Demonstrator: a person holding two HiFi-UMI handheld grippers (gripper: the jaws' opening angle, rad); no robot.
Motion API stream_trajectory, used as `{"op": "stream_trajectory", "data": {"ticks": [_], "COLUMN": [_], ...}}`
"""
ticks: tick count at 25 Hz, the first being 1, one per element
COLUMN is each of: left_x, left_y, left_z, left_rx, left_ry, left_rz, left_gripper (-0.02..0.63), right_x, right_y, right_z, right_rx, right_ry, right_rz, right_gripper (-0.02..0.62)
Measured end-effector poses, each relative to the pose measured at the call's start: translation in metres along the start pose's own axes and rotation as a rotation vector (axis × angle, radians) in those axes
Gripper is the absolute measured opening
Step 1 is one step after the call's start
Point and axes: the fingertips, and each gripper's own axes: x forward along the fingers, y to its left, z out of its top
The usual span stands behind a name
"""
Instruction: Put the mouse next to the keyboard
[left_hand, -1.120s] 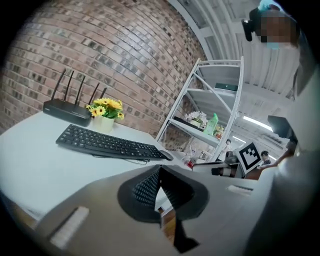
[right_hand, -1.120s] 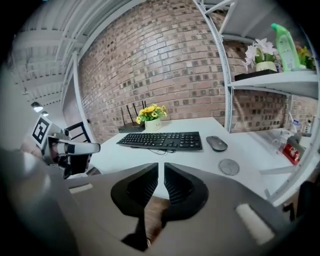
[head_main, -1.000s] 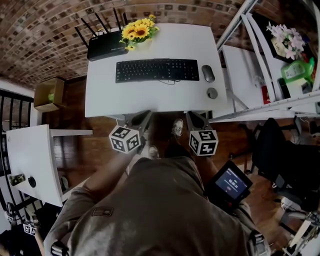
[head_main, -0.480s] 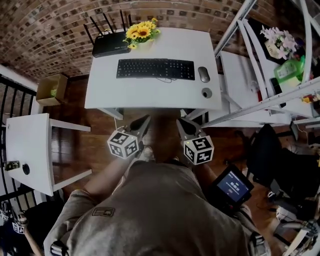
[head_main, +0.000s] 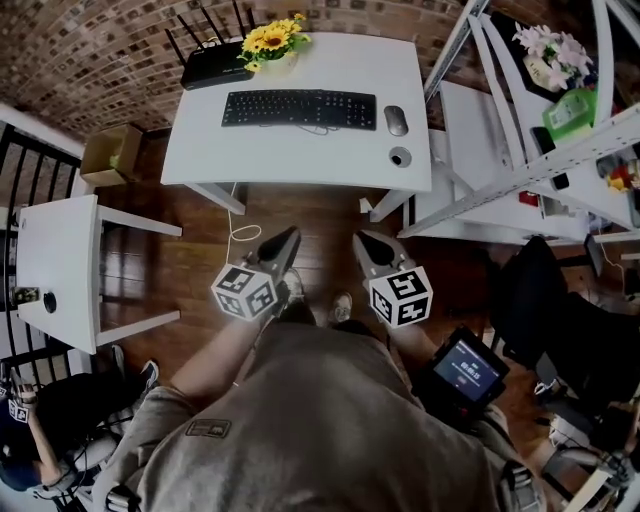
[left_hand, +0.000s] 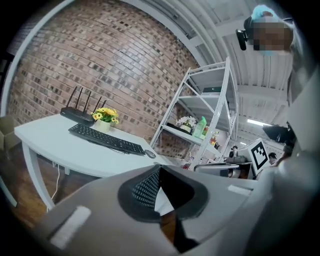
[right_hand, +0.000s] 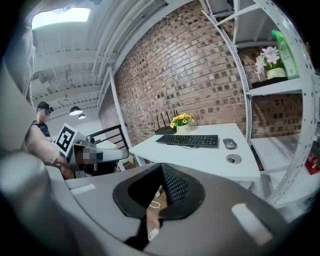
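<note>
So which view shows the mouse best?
The head view: it looks down on the mouse, whole, just right of the keyboard on the table. The right gripper view shows it side-on and small; the left gripper view, only a tiny dark shape past the keyboard's end.

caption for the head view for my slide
Left tool and right tool, shut and empty, short of the table where the mouse sits beside the keyboard
</note>
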Motion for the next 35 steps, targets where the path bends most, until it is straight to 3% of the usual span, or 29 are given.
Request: {"op": "stream_trajectory", "data": {"ticks": [8,35], "left_x": [-0.005,-0.023], "left_y": [-0.021,-0.026], "left_z": [-0.006,0.008], "left_rx": [0.023,0.068], "left_ry": [0.002,-0.01], "left_rz": [-0.031,-0.085], "left_gripper": [0.0,0.0], "right_x": [-0.019,-0.021], "right_y": [-0.003,0.022], "right_z": [-0.003,0.007], "right_rx": [0.003,-0.031], "right_ry": [-0.017,-0.047], "right_rz": [-0.019,-0.051], "right_gripper": [0.012,0.012]}}
